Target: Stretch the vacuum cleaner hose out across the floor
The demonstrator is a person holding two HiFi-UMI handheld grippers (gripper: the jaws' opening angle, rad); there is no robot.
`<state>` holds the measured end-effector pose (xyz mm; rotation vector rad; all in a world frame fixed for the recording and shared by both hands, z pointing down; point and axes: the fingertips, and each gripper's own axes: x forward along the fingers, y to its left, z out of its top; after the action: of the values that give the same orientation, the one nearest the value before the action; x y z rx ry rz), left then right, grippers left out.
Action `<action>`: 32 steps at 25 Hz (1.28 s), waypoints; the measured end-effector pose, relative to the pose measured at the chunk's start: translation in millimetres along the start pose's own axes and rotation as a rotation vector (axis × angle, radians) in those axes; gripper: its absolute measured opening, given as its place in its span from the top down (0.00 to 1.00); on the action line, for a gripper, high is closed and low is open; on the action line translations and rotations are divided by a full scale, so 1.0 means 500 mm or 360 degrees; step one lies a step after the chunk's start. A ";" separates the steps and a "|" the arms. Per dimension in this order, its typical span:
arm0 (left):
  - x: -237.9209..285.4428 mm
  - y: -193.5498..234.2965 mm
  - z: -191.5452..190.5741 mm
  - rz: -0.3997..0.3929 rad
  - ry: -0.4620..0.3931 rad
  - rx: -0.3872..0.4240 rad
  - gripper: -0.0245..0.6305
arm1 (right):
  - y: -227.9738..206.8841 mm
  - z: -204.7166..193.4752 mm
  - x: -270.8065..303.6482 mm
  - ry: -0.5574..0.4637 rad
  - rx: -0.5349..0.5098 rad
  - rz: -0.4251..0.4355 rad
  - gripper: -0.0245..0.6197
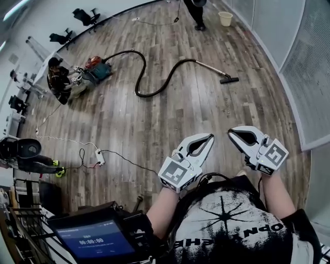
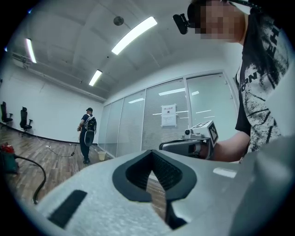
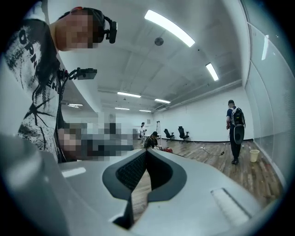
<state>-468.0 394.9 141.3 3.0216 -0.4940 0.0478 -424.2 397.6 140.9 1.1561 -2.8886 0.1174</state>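
We are holding the left gripper (image 1: 209,138) and right gripper (image 1: 231,133) level, jaws pressed together, empty. The hose (image 1: 137,85) is lying curled well ahead of both (probably light, limp, ribbed). We are favouring its stiff wand (image 1: 211,69).

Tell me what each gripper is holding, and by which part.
Nothing is held. The left gripper and right gripper are both shut and empty; the vacuum hose lies untouched on the floor, well away from them.

Open office hall — plank floor (image 1: 154,118), glass partitions (image 2: 131,124), swivel chairs (image 1: 85,15), strip lights (image 2: 133,34)
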 end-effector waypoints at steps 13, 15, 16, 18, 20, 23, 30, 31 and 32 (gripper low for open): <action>-0.004 0.009 -0.028 0.0075 0.0054 -0.0033 0.96 | 0.010 -0.006 0.031 -0.0009 -0.0081 0.0113 0.95; 0.003 0.012 -0.027 0.0080 0.0053 -0.0031 0.96 | -0.001 -0.011 0.029 0.0013 -0.0070 0.0114 0.95; 0.007 0.014 -0.027 0.0084 0.0054 -0.0033 0.96 | -0.007 -0.012 0.028 0.0019 -0.0065 0.0113 0.95; 0.012 0.011 -0.028 0.0088 0.0053 -0.0056 0.96 | -0.011 -0.011 0.023 -0.0010 -0.0073 0.0121 0.95; 0.025 0.005 -0.026 0.0090 0.0040 -0.0073 0.96 | -0.016 -0.006 0.014 -0.0046 -0.0105 0.0151 0.95; 0.049 0.004 -0.032 0.0103 0.0045 -0.0083 0.96 | -0.035 -0.012 0.002 -0.0005 -0.0114 0.0180 0.95; 0.182 -0.022 -0.050 0.0096 0.0047 -0.0130 0.96 | -0.144 -0.015 -0.078 0.0079 -0.0139 0.0184 0.95; 0.204 -0.027 -0.048 0.0093 0.0043 -0.0129 0.96 | -0.162 -0.013 -0.098 0.0072 -0.0159 0.0183 0.95; 0.227 -0.032 -0.043 0.0090 0.0039 -0.0125 0.96 | -0.178 -0.003 -0.115 0.0062 -0.0176 0.0183 0.95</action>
<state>-355.7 376.0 166.5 2.9266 -0.5652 0.0666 -321.2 373.3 144.6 0.9598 -2.8855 -0.0174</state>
